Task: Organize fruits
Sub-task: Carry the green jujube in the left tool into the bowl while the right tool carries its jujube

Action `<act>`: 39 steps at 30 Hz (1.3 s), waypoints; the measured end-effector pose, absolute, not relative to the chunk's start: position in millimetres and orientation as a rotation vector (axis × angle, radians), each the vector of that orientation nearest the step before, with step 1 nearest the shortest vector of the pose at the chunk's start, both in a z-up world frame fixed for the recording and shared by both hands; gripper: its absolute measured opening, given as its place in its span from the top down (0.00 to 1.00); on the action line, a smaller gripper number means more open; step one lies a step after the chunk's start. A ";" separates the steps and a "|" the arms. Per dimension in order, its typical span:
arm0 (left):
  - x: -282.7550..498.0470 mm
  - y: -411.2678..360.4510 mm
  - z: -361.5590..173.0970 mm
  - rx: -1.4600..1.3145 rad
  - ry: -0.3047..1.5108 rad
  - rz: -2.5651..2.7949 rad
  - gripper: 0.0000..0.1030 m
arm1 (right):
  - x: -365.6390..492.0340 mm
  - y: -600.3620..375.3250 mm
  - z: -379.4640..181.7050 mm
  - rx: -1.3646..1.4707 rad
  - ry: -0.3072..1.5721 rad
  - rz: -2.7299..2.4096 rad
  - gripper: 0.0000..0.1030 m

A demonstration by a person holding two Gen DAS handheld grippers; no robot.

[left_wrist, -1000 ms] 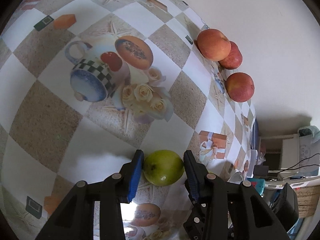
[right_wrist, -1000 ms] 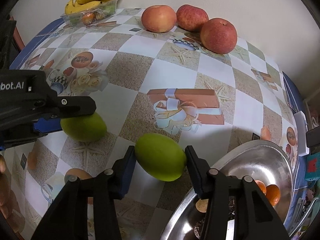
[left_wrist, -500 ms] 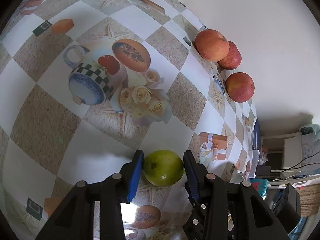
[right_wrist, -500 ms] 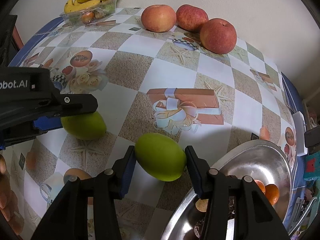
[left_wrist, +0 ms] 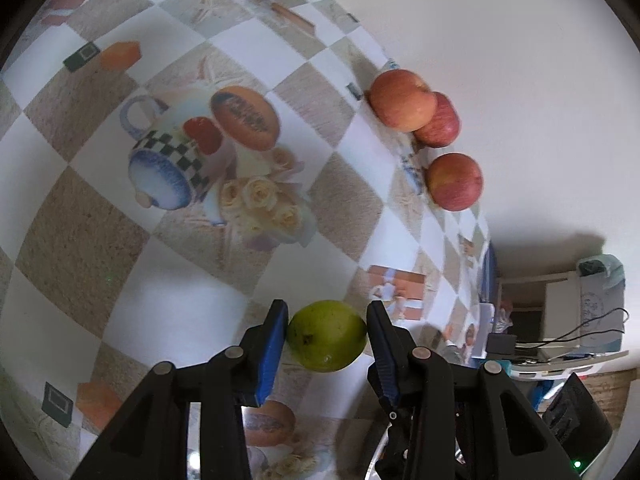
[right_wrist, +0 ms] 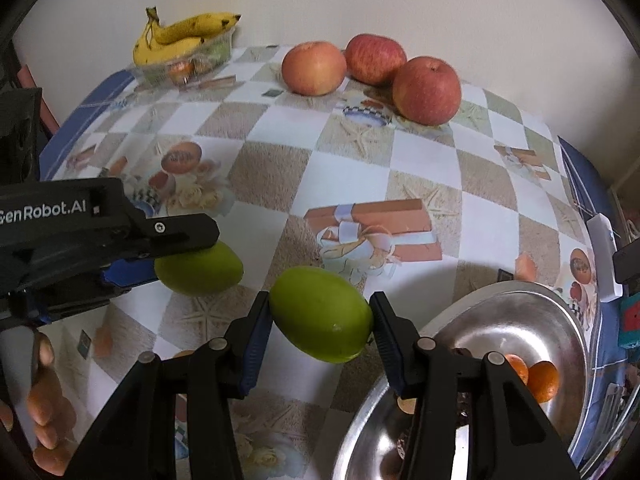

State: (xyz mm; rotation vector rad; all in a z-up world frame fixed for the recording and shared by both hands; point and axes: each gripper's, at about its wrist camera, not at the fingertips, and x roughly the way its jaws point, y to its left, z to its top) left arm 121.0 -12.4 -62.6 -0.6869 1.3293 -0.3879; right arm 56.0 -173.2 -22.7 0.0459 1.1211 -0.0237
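My left gripper (left_wrist: 327, 320) is shut on a round green fruit (left_wrist: 326, 336), its blue pads pressing both sides just over the checked tablecloth (left_wrist: 100, 240). From the right wrist, that left gripper (right_wrist: 176, 248) shows at the left edge with its fruit (right_wrist: 200, 270) under it. My right gripper (right_wrist: 319, 300) is shut on a second, larger green fruit (right_wrist: 320, 314), close to the first. Three red apples (right_wrist: 314, 68) (right_wrist: 375, 58) (right_wrist: 427, 90) sit in a row by the far wall, and the same apples (left_wrist: 402, 100) show at the right of the left wrist view.
A steel bowl (right_wrist: 520, 320) holding oranges (right_wrist: 538, 376) stands at the lower right, right beside my right gripper. Bananas (right_wrist: 180, 38) lie on a clear tray (right_wrist: 188, 66) at the far left corner. Fingers of a person's hand (right_wrist: 44, 400) show at the lower left.
The right wrist view has tipped up a little, so the apples and bananas sit lower in the picture. Both grips on the green fruits are unchanged.
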 end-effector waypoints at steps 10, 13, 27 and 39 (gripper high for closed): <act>110.9 -34.6 -27.7 -0.666 1.273 -0.503 0.58 | 35.6 -228.3 7.9 0.155 1.052 -0.210 0.51; 102.3 -56.5 -21.2 -0.625 1.287 -0.573 0.58 | 22.2 -258.0 6.3 0.202 1.062 -0.318 0.50; 54.5 -135.0 -27.5 -0.344 1.374 -0.731 0.58 | -24.3 -310.6 -5.8 0.333 1.111 -0.419 0.50; 43.1 -144.5 -37.6 -0.275 1.391 -0.718 0.59 | -22.4 -305.9 -17.9 0.365 1.150 -0.388 0.50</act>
